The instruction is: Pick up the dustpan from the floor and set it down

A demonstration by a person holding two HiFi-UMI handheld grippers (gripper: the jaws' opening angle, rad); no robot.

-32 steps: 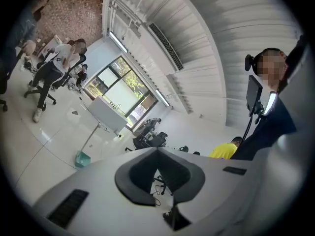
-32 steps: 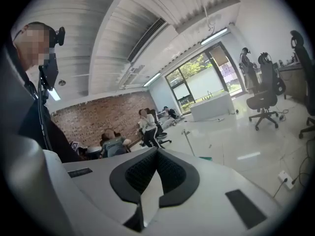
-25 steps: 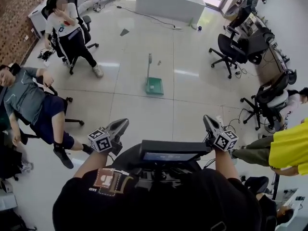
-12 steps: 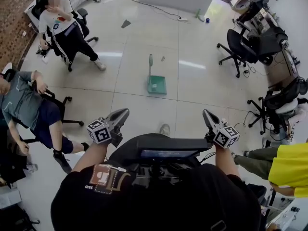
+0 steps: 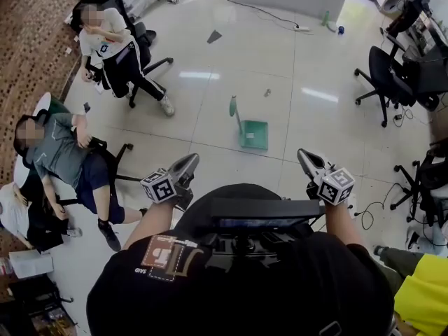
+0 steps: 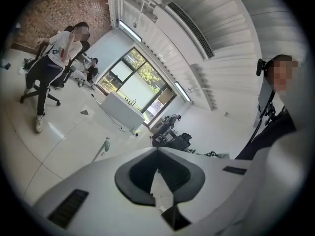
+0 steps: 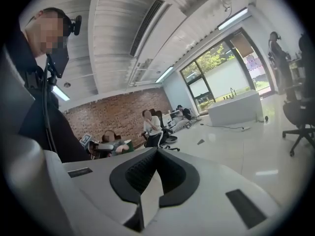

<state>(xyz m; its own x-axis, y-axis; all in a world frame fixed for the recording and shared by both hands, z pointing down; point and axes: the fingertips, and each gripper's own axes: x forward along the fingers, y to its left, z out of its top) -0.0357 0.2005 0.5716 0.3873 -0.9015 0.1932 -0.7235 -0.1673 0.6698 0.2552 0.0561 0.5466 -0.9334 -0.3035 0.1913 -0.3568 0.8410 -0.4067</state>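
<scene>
Dustpan (image 5: 253, 135), square green tray with long handle, sits on glossy tiles (image 5: 210, 103).

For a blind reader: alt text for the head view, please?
A green dustpan stands on the pale tiled floor ahead of the left claw and right claw, both shut and empty. One person and another person sit at left.

The left hand-held gripper (image 6: 157, 149) had its jaws together, nothing between. The dustpan (image 6: 106, 144) handle stood left of centre; a person (image 6: 55, 58) sat upper left.
</scene>
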